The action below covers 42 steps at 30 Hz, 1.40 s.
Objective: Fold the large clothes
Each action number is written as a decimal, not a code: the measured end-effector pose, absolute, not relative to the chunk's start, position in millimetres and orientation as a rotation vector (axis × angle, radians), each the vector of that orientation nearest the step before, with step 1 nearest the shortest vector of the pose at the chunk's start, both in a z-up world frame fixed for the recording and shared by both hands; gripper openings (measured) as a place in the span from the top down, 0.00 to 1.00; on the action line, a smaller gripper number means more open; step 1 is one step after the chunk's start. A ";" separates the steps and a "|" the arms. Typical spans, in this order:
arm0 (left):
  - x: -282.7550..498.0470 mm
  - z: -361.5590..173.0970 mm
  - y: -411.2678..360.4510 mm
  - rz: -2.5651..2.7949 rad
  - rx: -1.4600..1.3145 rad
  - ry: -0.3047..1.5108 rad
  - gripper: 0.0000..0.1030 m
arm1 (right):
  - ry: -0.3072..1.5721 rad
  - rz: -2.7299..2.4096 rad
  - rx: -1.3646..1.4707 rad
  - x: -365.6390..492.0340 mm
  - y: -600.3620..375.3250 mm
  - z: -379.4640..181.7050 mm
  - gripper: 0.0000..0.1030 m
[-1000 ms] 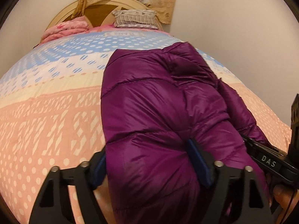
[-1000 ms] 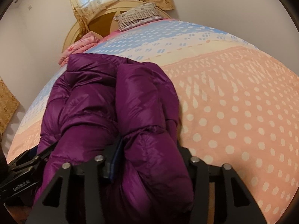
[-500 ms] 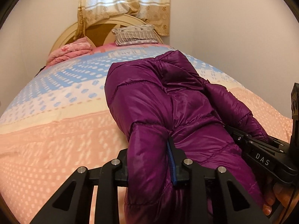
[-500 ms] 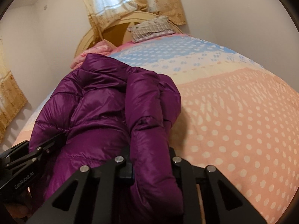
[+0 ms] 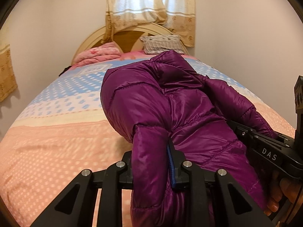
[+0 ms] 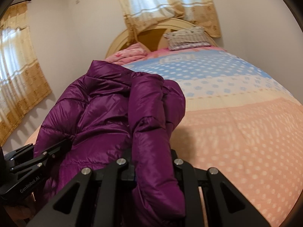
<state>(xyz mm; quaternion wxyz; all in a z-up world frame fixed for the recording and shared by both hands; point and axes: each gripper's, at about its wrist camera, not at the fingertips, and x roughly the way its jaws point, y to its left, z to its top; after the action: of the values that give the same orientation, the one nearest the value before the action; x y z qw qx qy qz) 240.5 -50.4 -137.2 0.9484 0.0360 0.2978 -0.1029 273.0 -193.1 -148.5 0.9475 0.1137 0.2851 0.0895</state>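
A shiny purple puffer jacket [image 5: 170, 104] lies lengthwise on the bed, collar toward the headboard. My left gripper [image 5: 150, 157] has a thick fold of the jacket's near edge between its jaws. They are closing on it, and the blue pad [image 5: 170, 166] presses into the fabric. In the right wrist view the jacket [image 6: 94, 113] fills the left half, and my right gripper [image 6: 152, 157] is shut on another fold of the near edge. Both folds are held up off the bedcover. Each gripper shows in the other's view: the right one [image 5: 265, 149], the left one [image 6: 37, 158].
The bedcover [image 5: 56, 141] is peach with white dots near me and blue farther back. A pink folded blanket [image 5: 98, 54] and a grey pillow [image 5: 162, 43] lie by the cream headboard [image 5: 128, 36]. Walls flank the bed; curtains [image 6: 19, 75] hang at the windows.
Both grippers closed from wide apart onto folds of the jacket's near edge. They then rose and tilted up, lifting that edge off the bedcover.
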 end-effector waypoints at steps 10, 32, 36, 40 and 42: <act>238.1 -136.2 1.3 -0.141 0.045 0.614 0.76 | 0.583 0.278 0.194 285.2 -157.4 -143.8 0.81; 248.5 -168.4 37.9 -0.084 0.020 0.668 0.76 | 0.662 0.330 0.150 305.3 -121.7 -165.6 0.81; 249.9 -173.1 37.0 -0.072 0.035 0.668 0.74 | 0.681 0.327 0.148 309.8 -118.8 -171.5 0.81; 252.5 -178.7 39.3 -0.062 0.031 0.676 0.68 | 0.693 0.323 0.149 311.0 -118.7 -177.0 0.81; 252.9 -181.1 39.6 -0.064 0.032 0.680 0.66 | 0.696 0.322 0.150 310.1 -118.1 -178.6 0.81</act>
<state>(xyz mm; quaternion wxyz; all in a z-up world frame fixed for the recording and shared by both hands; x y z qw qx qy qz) 252.9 39.6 -181.1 0.9421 0.0156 0.3334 -0.0312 310.1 -118.1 -178.6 0.9247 0.0730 0.3390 0.1570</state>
